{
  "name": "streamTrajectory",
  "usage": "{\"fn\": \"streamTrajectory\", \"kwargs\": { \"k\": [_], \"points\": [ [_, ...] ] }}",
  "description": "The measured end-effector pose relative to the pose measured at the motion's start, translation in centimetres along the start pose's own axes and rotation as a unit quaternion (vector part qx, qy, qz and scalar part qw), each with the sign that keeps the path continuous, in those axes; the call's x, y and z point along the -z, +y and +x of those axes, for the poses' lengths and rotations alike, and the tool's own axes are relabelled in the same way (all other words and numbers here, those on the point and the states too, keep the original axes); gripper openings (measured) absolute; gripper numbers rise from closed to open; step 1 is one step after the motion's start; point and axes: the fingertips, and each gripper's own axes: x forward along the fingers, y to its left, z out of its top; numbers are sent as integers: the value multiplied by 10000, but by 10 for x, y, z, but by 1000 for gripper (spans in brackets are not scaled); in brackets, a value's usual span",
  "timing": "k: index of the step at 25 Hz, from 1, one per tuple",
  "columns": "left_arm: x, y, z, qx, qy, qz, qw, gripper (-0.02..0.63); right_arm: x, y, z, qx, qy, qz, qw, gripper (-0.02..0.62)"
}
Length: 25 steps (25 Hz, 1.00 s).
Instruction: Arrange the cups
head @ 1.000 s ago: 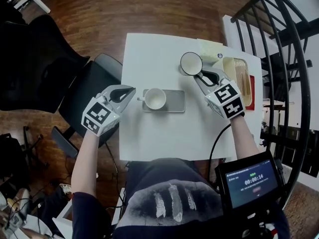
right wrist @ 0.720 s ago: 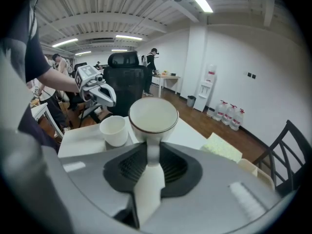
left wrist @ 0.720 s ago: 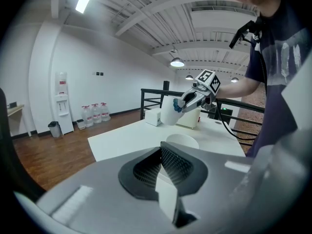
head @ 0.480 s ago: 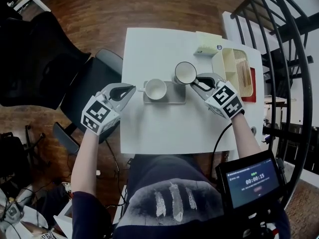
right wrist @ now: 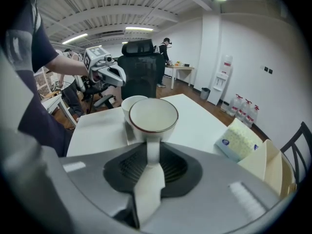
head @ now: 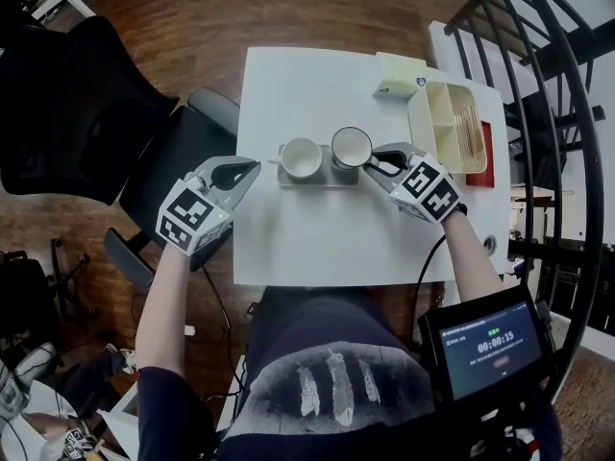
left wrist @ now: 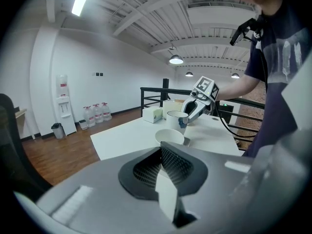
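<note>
A white cup (head: 301, 157) sits on the left half of a grey tray (head: 315, 179) in the middle of the white table (head: 317, 248). My right gripper (head: 378, 164) is shut on the handle of a white mug with a dark rim (head: 352, 147). It holds the mug upright over the tray's right end, beside the cup; I cannot tell whether it touches the tray. The right gripper view shows the mug (right wrist: 152, 116) with its handle between the jaws, the cup (right wrist: 130, 103) behind it. My left gripper (head: 242, 172) is shut and empty at the table's left edge, pointing at the cup (left wrist: 169, 136).
A tissue box (head: 399, 74) and a cream divided holder (head: 447, 128) stand at the table's far right. A black office chair (head: 67, 113) is to the left, and a dark metal railing (head: 538, 84) to the right. A screen (head: 490, 344) hangs near my right arm.
My right gripper has carried the mug left and down, from beside the holder to the tray's right end next to the cup. The left gripper has shifted only slightly.
</note>
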Motion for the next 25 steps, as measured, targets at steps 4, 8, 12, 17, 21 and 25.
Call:
{"fn": "streamTrajectory", "kwargs": {
  "k": [4, 8, 12, 17, 21, 25],
  "points": [
    [-2, -6, -4, -40, -3, 80, 10000, 14, 4, 8, 1, -96, -7, -66, 9999, 74],
    [4, -13, -8, -31, 118, 167, 9998, 14, 11, 12, 4, -188, 60, -95, 9998, 74],
    [3, -12, -7, -54, 139, 171, 9997, 14, 18, 10, 8, -232, 129, -165, 9995, 74],
    [-4, -15, -5, -26, 121, 208, 9997, 14, 20, 9, 9, -227, 51, -92, 9997, 74],
    [-5, -16, -2, -7, 104, 209, 9997, 14, 21, 9, 11, -289, 29, -263, 9992, 74],
    [-5, -16, -1, 10, 129, 208, 9997, 14, 21, 8, 11, -367, 57, -512, 9980, 74]
  ]
}}
